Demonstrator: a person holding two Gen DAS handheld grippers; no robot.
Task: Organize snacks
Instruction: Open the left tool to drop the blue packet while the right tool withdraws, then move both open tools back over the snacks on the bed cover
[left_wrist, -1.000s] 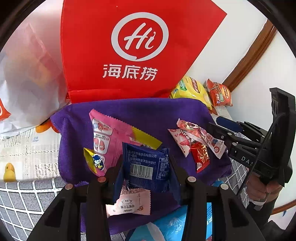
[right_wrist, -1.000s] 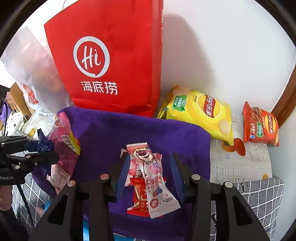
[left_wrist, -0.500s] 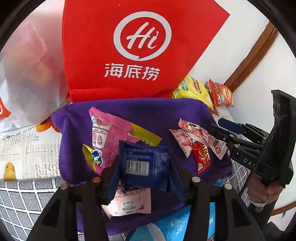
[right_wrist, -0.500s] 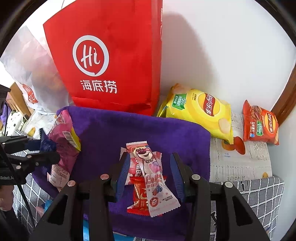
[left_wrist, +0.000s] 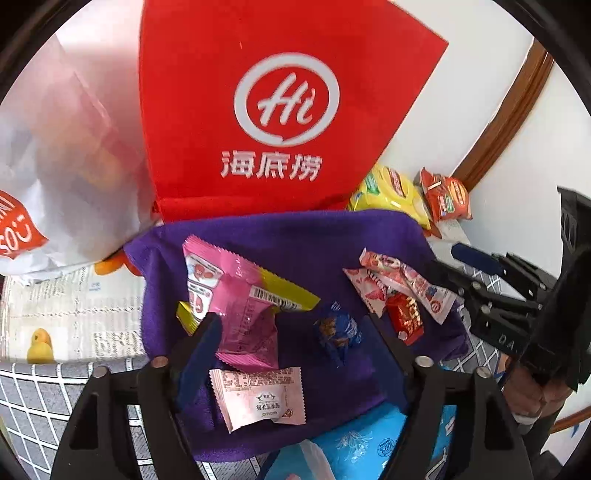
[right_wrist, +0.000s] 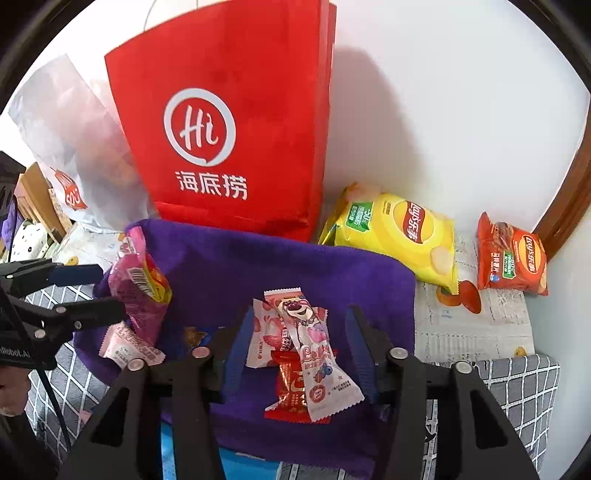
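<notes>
Released since a second ago, the blue packet (left_wrist: 338, 332) now lies on the purple towel (left_wrist: 295, 236), between the pink bag (left_wrist: 236, 295) and the candy pile (right_wrist: 303, 343). Left tool (left_wrist: 295, 339) gapes wide, holding nothing. Right tool (right_wrist: 295, 336) straddles the pile, spread apart. Red bag (right_wrist: 229, 122) stands behind.

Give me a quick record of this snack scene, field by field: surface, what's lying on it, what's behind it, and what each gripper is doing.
surface: purple towel
on towel: pink bag, blue packet, pale pink packet, bear candy bar, red packet
behind: red bag, yellow chip bag, orange chip bag
left gripper: open, holds nothing
right gripper: open, fingers either side of bear candy bar
</notes>
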